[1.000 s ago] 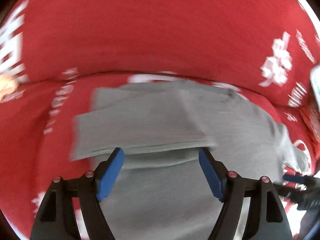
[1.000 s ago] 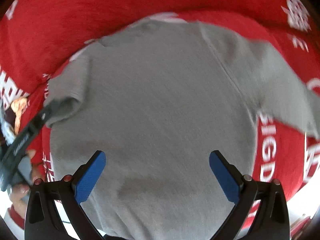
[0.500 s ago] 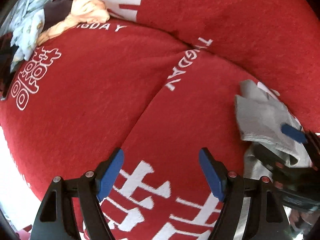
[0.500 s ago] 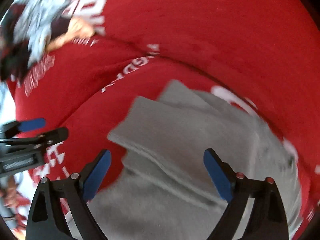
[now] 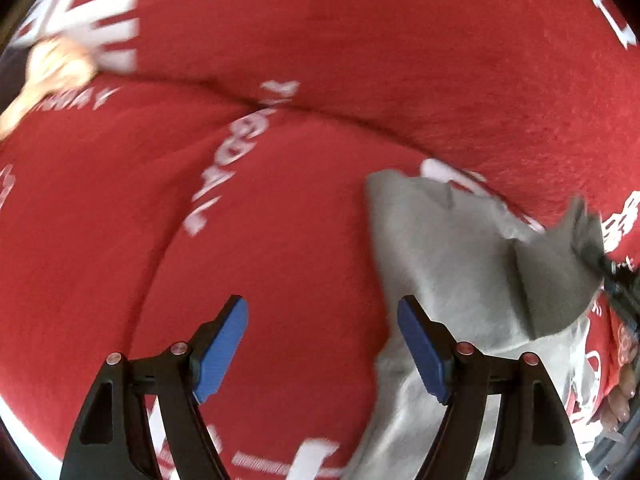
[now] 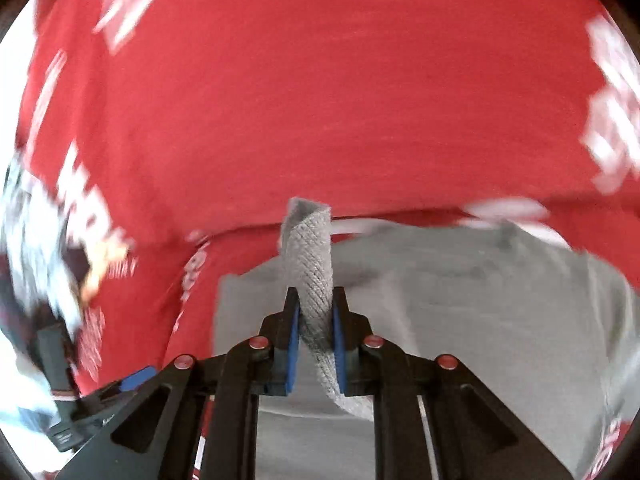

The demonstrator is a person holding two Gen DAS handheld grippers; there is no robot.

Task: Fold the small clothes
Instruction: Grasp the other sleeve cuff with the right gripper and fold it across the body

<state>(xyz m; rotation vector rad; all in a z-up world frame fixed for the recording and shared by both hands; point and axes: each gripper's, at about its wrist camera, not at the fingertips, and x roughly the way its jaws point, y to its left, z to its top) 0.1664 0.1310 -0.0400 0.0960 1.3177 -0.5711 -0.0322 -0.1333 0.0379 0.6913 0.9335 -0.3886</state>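
Note:
A grey knit garment lies partly folded on a red blanket with white lettering. My left gripper is open and empty, over bare blanket at the garment's left edge. My right gripper is shut on a raised fold of the grey garment, whose edge sticks up between the blue pads. The rest of the garment spreads flat behind and to the right. The right gripper also shows at the right edge of the left wrist view, pinching a lifted corner.
The red blanket covers cushions with a seam running across. A pile of other clothes and a tan item lie at the far left. The left gripper's tool shows at the lower left of the right wrist view.
My right gripper was open over the folded garment and has now shut on a fold of it and lifted it. My left gripper has stayed open and swung a little toward the garment.

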